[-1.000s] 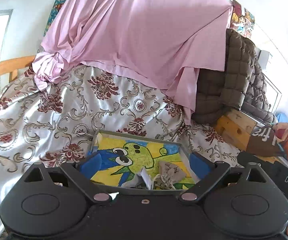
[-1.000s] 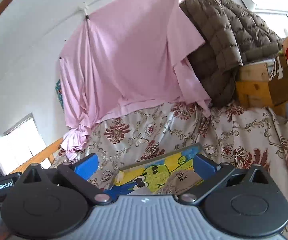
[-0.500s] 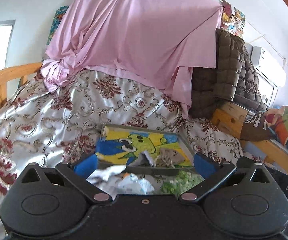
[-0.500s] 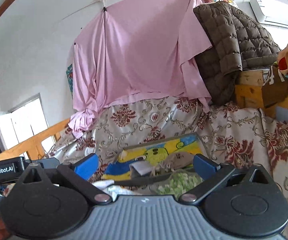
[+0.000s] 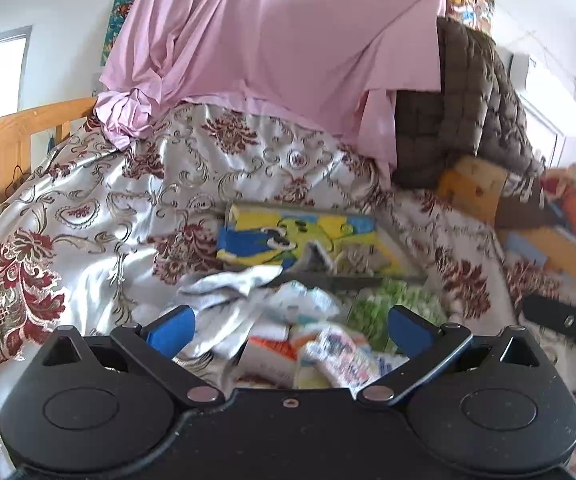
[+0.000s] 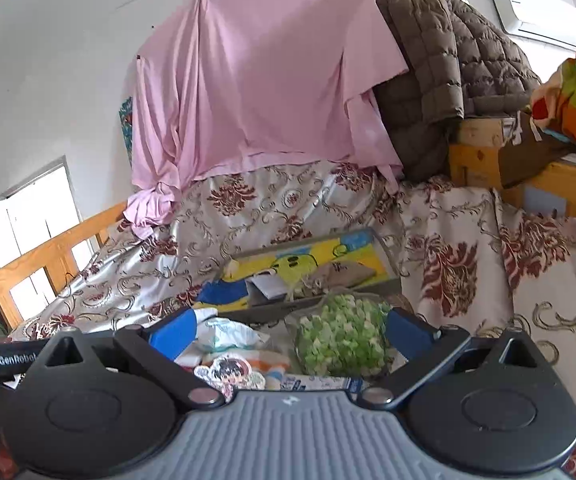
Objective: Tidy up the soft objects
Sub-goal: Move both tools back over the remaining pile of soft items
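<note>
Up front in the left wrist view, the left gripper (image 5: 289,326) gapes wide, gripping nothing; soft objects (image 5: 288,312) lie heaped at twelve o'clock. Likewise in the right wrist view, the right gripper (image 6: 289,328) spreads empty, green bundle (image 6: 341,334) at one o'clock.

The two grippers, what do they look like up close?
Both have blue fingers on black linkage arms with silver pivot pins and round black discs. The left gripper has a plain black body; the right gripper has a ribbed grey one. A black "GenRobot" label sits beside it.
</note>
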`<state>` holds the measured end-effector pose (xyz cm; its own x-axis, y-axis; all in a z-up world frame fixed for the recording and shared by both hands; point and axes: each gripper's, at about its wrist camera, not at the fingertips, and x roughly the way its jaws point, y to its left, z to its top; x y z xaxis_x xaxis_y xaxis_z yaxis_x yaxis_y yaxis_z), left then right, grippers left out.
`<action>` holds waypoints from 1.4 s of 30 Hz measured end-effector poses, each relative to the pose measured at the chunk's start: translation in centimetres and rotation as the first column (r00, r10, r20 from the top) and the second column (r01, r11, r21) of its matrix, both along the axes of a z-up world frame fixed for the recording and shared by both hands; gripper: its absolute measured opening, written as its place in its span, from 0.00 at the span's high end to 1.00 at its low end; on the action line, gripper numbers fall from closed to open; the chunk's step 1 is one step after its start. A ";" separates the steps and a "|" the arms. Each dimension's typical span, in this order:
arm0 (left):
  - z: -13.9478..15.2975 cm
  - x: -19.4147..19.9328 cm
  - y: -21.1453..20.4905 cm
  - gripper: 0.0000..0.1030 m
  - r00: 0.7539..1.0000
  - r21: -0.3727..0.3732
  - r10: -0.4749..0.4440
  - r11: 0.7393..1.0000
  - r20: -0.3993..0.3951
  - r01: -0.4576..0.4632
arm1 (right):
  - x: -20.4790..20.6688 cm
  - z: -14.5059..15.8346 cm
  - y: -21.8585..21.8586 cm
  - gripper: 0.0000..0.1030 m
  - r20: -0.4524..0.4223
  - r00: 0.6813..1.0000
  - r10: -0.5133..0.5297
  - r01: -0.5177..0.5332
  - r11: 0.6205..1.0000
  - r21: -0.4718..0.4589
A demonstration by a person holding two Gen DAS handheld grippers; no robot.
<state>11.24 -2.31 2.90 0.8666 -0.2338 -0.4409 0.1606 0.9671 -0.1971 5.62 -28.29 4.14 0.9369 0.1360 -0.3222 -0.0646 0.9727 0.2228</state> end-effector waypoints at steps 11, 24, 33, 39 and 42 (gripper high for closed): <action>-3.0 0.4 0.9 0.01 0.990 0.000 -0.035 0.999 -0.135 0.035 | 2.4 -2.2 -0.5 0.00 -0.191 0.980 -0.049 0.049 0.999 -0.005; -6.0 2.3 -1.3 0.01 0.930 -0.033 -0.175 0.984 -0.323 0.174 | 6.2 -5.3 -0.7 0.00 -0.441 0.897 -0.014 0.024 1.000 0.017; -8.0 4.0 -2.1 0.01 0.894 -0.049 -0.198 0.980 -0.403 0.195 | 7.9 -6.6 -0.4 0.00 -0.534 0.845 0.006 0.008 1.000 0.023; -9.3 5.3 -3.2 0.01 0.877 -0.038 -0.247 0.967 -0.411 0.254 | 11.0 -7.8 -1.4 0.00 -0.607 0.792 0.062 -0.039 0.998 0.050; -9.6 5.9 -3.4 0.01 0.873 -0.061 -0.272 0.961 -0.405 0.271 | 12.4 -8.3 -1.5 0.00 -0.627 0.778 0.048 -0.054 0.999 0.011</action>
<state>17.17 -5.72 -6.72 0.5145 -0.4350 -0.7390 0.3222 0.8967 -0.3035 18.01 -29.81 -4.19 0.5194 0.1729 -0.8368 0.0373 0.9738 0.2243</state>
